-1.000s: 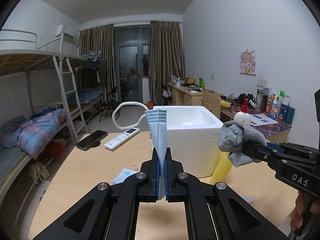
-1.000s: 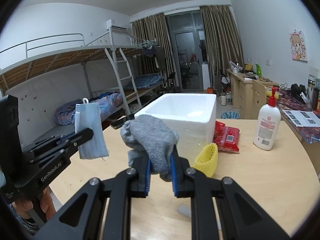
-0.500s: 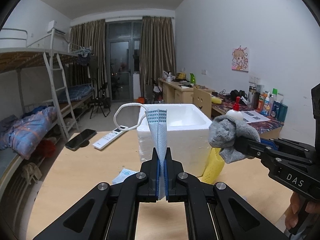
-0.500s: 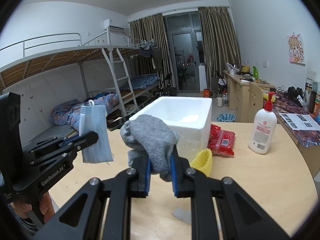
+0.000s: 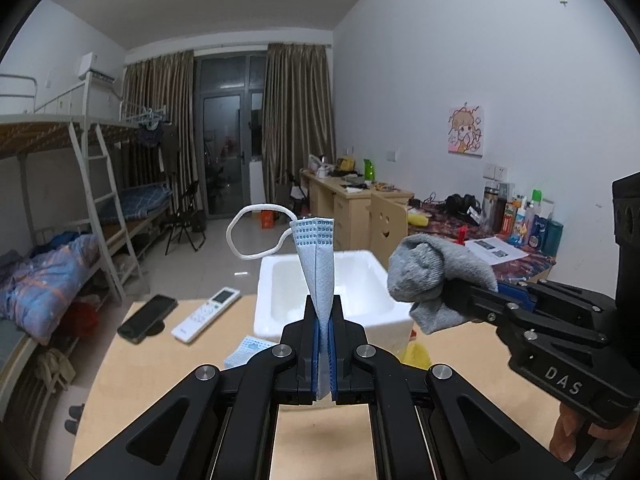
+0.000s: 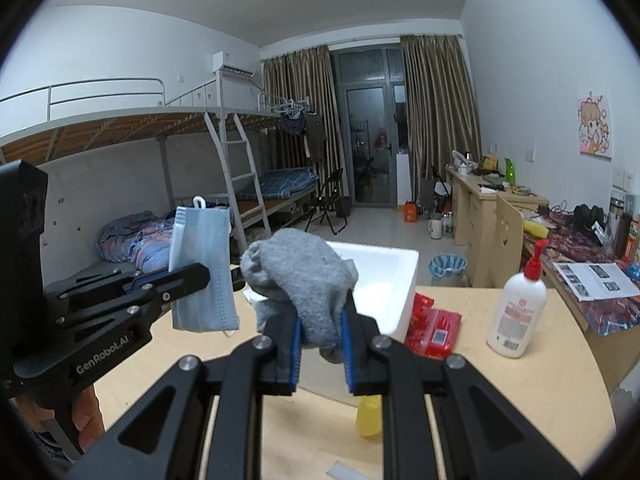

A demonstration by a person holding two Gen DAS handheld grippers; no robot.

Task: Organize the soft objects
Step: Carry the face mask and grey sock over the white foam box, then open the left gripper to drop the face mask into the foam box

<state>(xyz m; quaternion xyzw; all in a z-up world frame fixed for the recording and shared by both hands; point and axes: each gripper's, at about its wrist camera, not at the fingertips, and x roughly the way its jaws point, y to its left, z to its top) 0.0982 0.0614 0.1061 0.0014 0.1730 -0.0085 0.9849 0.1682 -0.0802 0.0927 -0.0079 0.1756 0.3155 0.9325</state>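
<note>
Clamping a folded blue face mask (image 5: 318, 268) between its pads, the left gripper (image 5: 324, 336) is hovering just short of the white foam box (image 5: 280, 300). To its right, the right gripper (image 6: 320, 340) is squeezing a balled grey sock (image 6: 300, 276), also in the air on the near side of the box. Neither is dropped in yet, so both placements seem to be pending. A yellow mesh piece (image 6: 370, 416) beside the box is sitting mostly hidden behind the fingers, and the box floor is partly blocked.

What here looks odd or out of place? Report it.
Little stands out. One thing: a yellow foam net lies loose on the table beside the white foam box, while mask and sock are held aloft.
</note>
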